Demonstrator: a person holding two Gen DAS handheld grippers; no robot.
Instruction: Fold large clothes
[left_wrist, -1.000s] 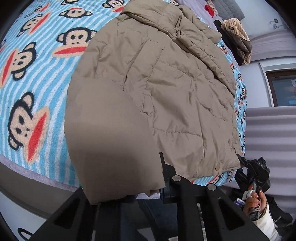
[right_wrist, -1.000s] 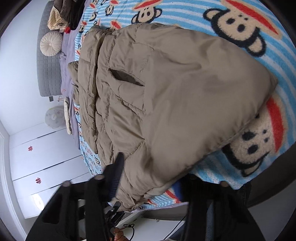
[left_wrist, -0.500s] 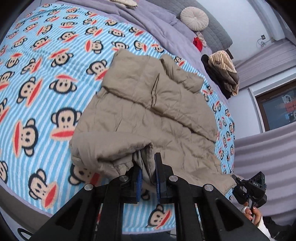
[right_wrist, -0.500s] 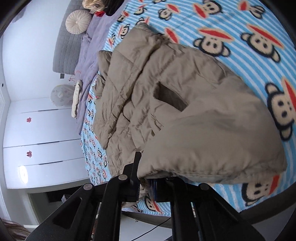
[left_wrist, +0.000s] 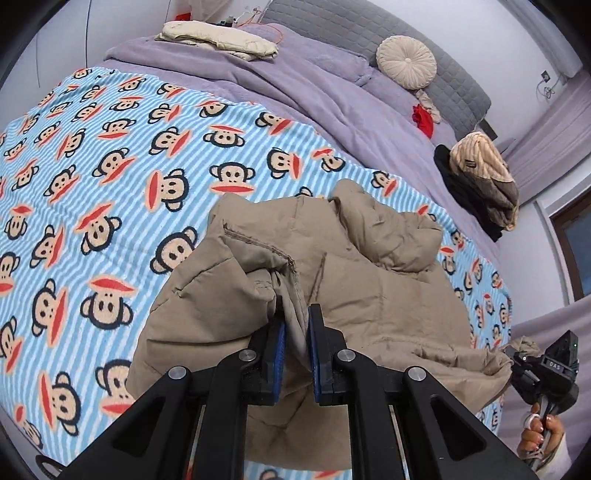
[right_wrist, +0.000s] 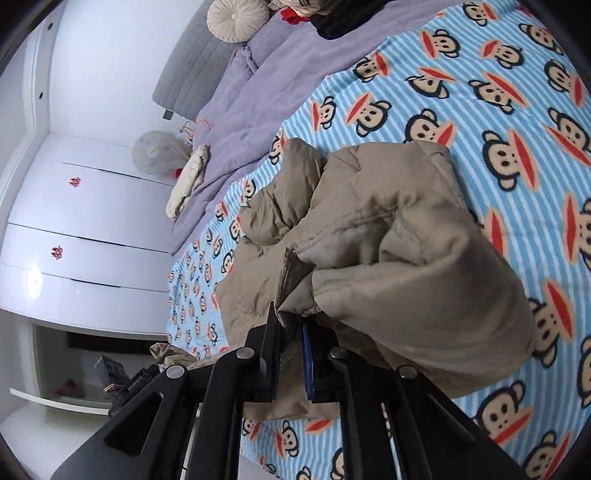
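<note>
A puffy beige quilted jacket (left_wrist: 369, 295) lies bunched on a blue-and-white striped monkey-print blanket (left_wrist: 110, 177) covering the bed. The left gripper (left_wrist: 294, 325) pinches a fold of the jacket's hem between its blue-padded jaws at 6 o'clock. The right gripper (right_wrist: 290, 332) clamps another bunched edge likewise. A round cream cushion (left_wrist: 406, 62) rests at 1 o'clock against the grey headboard (left_wrist: 461, 85).
</note>
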